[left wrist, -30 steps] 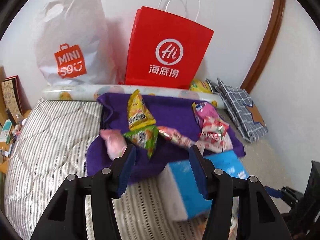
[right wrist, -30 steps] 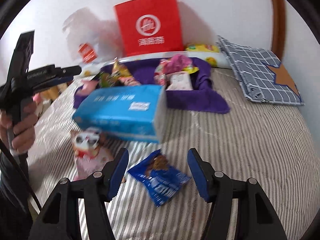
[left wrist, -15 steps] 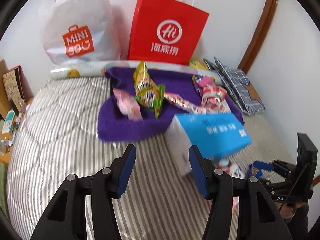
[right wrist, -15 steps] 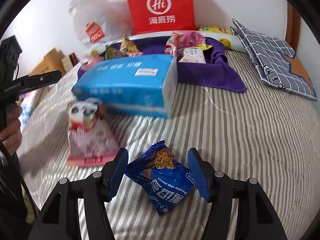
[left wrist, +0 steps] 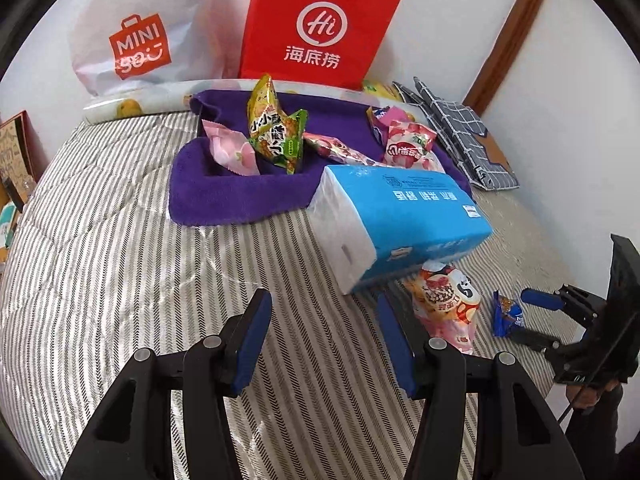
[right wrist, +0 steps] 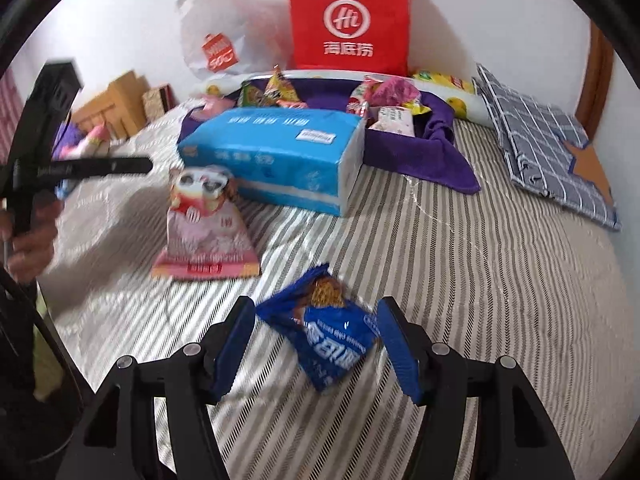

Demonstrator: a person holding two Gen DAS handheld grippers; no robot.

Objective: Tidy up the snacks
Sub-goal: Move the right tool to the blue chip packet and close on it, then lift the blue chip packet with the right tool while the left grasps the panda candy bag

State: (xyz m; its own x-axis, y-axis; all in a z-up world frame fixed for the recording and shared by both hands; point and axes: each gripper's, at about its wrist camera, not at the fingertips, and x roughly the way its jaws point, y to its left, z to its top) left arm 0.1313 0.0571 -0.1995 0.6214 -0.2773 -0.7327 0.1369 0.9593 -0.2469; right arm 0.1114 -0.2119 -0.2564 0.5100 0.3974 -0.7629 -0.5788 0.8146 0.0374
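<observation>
Left wrist view: left gripper (left wrist: 322, 334) hangs over bare striped bedding (left wrist: 120, 280), jaws apart, nothing between them. Ahead, a blue tissue pack (left wrist: 400, 220) lies against a purple towel (left wrist: 240, 196) heaped with snack packets (left wrist: 276, 136). A pink snack bag (left wrist: 446, 304) lies just beside the pack; beyond it a small blue cookie packet (left wrist: 506, 314) sits at the right gripper's tips. Right wrist view: right gripper (right wrist: 316, 338) straddles the blue cookie packet (right wrist: 328, 328), jaws apart on either side, pads not pressing. The packet looks light, crinkly and slick, its contents probably brittle. Best hold is likely across the puffed middle or the crimped end seam, squeezing gently.
</observation>
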